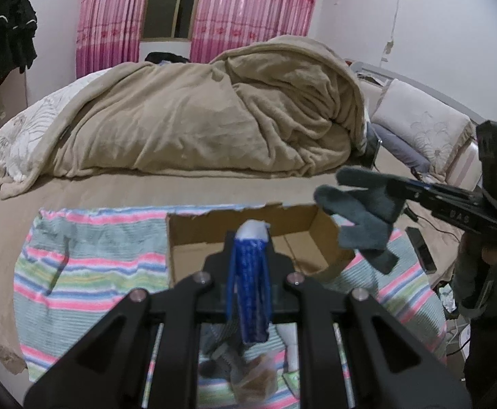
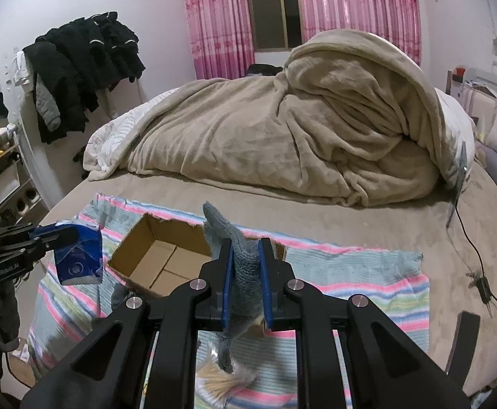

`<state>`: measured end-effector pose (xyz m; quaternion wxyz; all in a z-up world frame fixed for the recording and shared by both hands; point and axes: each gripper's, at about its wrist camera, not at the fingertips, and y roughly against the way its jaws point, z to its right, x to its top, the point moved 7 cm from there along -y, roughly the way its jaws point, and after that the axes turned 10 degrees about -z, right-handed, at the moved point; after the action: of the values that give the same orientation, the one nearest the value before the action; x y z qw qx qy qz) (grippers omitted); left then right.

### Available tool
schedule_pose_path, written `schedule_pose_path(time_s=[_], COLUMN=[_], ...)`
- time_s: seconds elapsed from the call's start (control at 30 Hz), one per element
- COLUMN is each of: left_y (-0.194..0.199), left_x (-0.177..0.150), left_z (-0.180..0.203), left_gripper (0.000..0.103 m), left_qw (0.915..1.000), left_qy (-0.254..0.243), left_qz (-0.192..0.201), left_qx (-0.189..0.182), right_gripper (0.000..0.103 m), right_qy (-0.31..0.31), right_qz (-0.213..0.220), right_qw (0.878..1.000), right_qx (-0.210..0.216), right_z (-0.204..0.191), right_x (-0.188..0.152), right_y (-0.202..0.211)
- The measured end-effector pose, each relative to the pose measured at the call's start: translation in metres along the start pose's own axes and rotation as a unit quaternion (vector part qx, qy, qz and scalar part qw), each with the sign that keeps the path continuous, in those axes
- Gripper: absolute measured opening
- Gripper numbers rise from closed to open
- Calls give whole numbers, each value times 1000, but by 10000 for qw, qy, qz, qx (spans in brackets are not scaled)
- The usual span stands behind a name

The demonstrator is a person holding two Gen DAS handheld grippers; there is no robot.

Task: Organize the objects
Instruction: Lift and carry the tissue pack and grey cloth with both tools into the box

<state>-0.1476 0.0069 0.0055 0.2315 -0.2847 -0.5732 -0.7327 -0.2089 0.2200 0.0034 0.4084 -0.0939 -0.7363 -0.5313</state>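
An open cardboard box [image 1: 248, 238] [image 2: 159, 262] stands on a striped towel [image 1: 88, 262] [image 2: 350, 272] on the bed. My left gripper [image 1: 250, 248] [image 2: 67, 235] is shut on a blue tissue pack [image 1: 250, 283] [image 2: 77, 255], held above the box's near left side. My right gripper [image 2: 245, 252] [image 1: 330, 184] is shut on a grey sock [image 2: 238, 272] [image 1: 361, 221], held above the box's right side. The box looks empty inside.
A beige blanket [image 1: 197, 116] [image 2: 299, 129] is heaped across the bed behind the box. More small items [image 1: 251, 375] lie on the towel below my left gripper. A charger and cable [image 2: 480, 283] lie right. Dark clothes [image 2: 77, 68] hang at left.
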Motion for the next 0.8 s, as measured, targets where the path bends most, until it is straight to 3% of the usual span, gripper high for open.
schedule_pose_path(time_s=[0.47,0.8], left_y=[-44,-107], left_x=[30,19], left_z=[23,21], left_gripper=[13,13], left_qw=[9993,9955], left_qy=[44,405], left_qz=[-12,-502], left_qx=[-359,-699], right_gripper=[15,15], right_qy=[32,-97], right_qz=[-156,-517], right_qw=[9997,9979], right_qx=[210,390], right_z=[0,12], right_x=[16,3], right_y=[-45,-90])
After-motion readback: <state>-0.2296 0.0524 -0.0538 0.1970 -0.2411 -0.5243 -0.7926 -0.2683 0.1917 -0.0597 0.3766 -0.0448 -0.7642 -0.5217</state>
